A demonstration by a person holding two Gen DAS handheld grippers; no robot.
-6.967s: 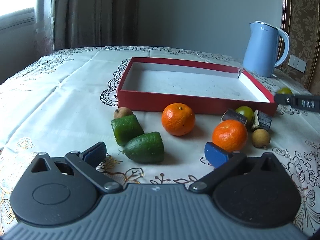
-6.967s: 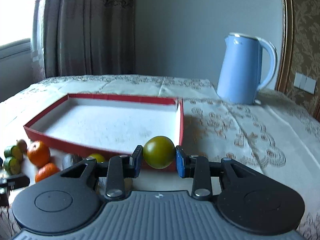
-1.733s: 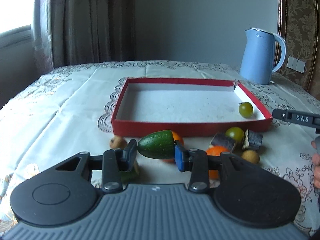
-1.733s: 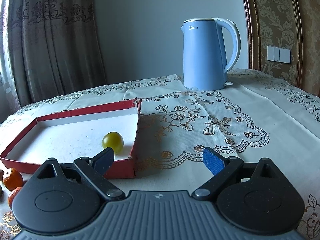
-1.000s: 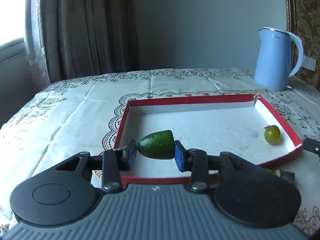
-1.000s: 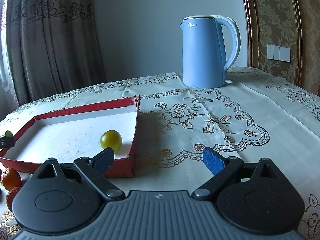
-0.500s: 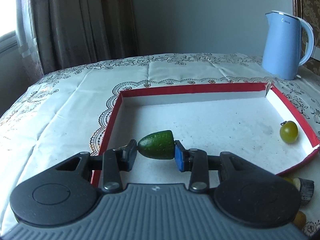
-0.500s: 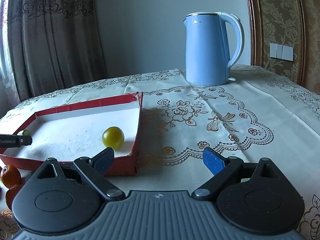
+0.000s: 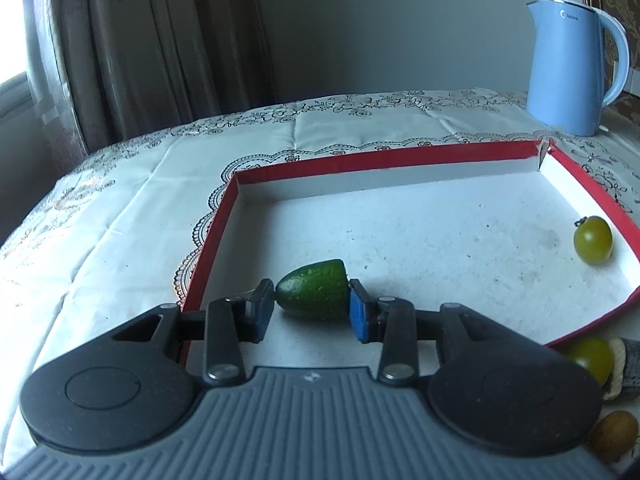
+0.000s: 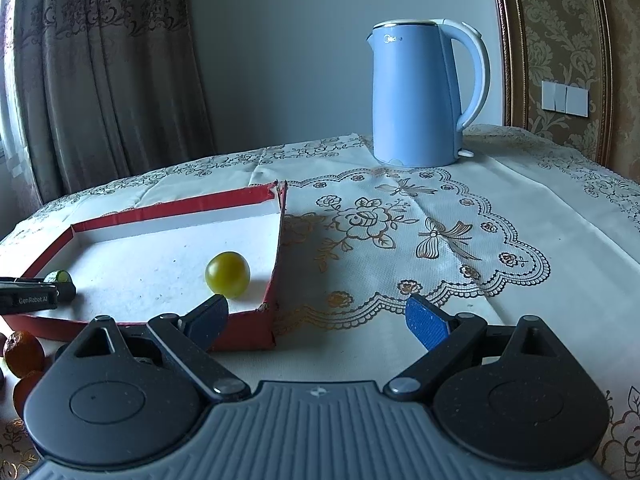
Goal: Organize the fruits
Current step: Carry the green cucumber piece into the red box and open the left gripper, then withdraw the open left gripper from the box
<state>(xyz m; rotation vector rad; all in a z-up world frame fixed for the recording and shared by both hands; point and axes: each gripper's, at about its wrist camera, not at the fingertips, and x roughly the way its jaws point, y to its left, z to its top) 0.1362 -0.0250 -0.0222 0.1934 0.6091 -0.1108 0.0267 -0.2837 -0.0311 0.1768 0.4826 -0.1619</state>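
My left gripper [image 9: 312, 310] is shut on a green avocado half [image 9: 314, 290] and holds it low over the near left part of the red box [image 9: 384, 160] with the white floor. A small green tomato [image 9: 593, 239] lies in the box by its right wall; it also shows in the right wrist view [image 10: 227, 274]. My right gripper [image 10: 316, 322] is open and empty, over the tablecloth just right of the box's near right corner [image 10: 276, 280]. The left gripper with the avocado half [image 10: 60, 278] shows at the far left of the right wrist view.
A blue kettle [image 9: 572, 68] stands behind the box at the right. Outside the box lie another green tomato [image 9: 590, 358], a dark cut fruit piece [image 9: 628, 366], a brown longan [image 9: 614, 434] and two tangerines [image 10: 22, 354]. Curtains hang behind the table at the left.
My left gripper has carried the avocado half forward over the box's front wall and lowered it toward the white floor. My right gripper has stayed open and almost still.
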